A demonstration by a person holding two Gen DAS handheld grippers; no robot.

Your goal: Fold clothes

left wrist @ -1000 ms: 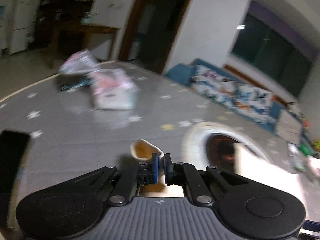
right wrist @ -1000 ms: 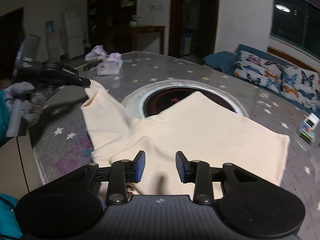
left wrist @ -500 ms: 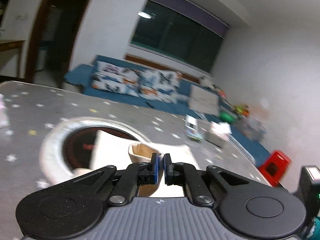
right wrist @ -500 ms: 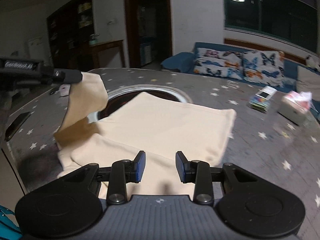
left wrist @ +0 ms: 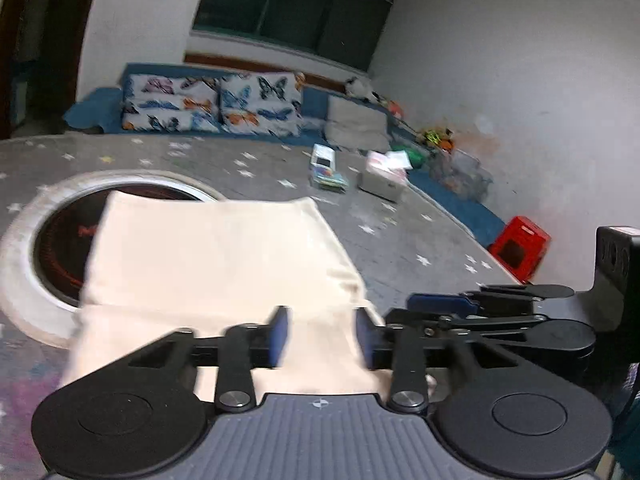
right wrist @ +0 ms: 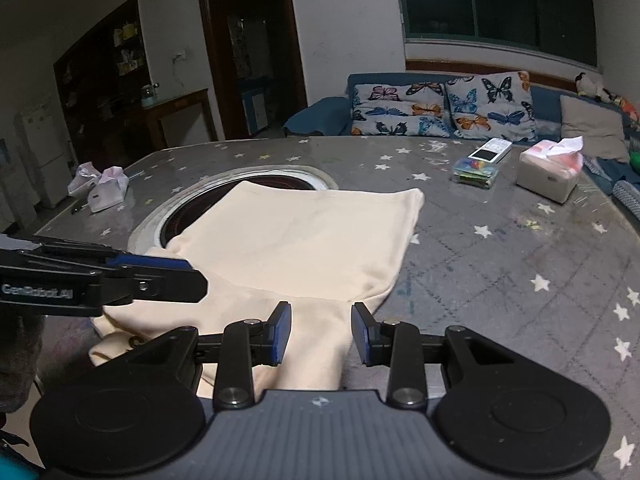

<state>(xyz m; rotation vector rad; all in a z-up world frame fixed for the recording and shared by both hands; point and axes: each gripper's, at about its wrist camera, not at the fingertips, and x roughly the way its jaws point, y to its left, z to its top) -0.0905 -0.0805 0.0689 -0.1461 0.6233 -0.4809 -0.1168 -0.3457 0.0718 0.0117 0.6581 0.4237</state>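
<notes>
Cream garment (right wrist: 304, 240): flat on the starred table (right wrist: 500, 248), partly covering its round inset. Left gripper (left wrist: 322, 338): jaws apart, over the garment's near edge. Right gripper (right wrist: 322, 334): jaws apart, likewise.

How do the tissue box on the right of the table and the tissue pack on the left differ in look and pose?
The tissue box is a rigid block standing squarely, a tissue sticking up from its top; the tissue pack is a soft wrapper that looks slumped. The tissue box stands beside a small clear case; the tissue pack lies by a crumpled bag. Both are whitish with pink, and clear of the cream garment.
</notes>
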